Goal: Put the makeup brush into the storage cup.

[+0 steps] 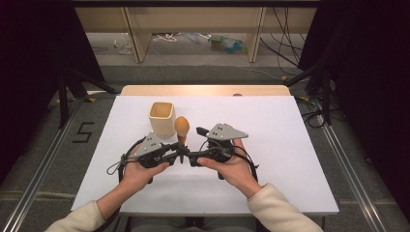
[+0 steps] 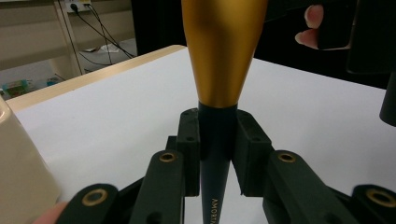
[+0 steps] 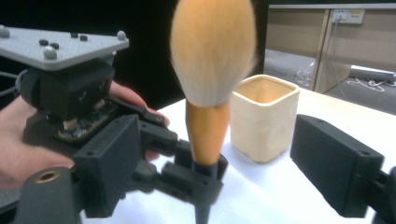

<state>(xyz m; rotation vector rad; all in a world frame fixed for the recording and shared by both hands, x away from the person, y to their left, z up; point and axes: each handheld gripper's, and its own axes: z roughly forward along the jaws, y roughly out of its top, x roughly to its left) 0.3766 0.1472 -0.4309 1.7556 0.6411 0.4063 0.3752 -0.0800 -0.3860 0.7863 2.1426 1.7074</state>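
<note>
At the near middle of the counter, the left gripper clamps its fingers on the makeup brush by its dark handle, bristles up; the right gripper has its fingers released around it. Keep the brush upright, lift, then lower it into the cream cup just far-left; only the cup's rim obstructs.

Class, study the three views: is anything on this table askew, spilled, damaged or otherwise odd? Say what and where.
Nothing stands out. The brush stands upright, bristles up, its dark handle clamped in the left gripper. The right gripper is open beside it. The cup sits upright behind, and the table shows no spill or damage.
</note>
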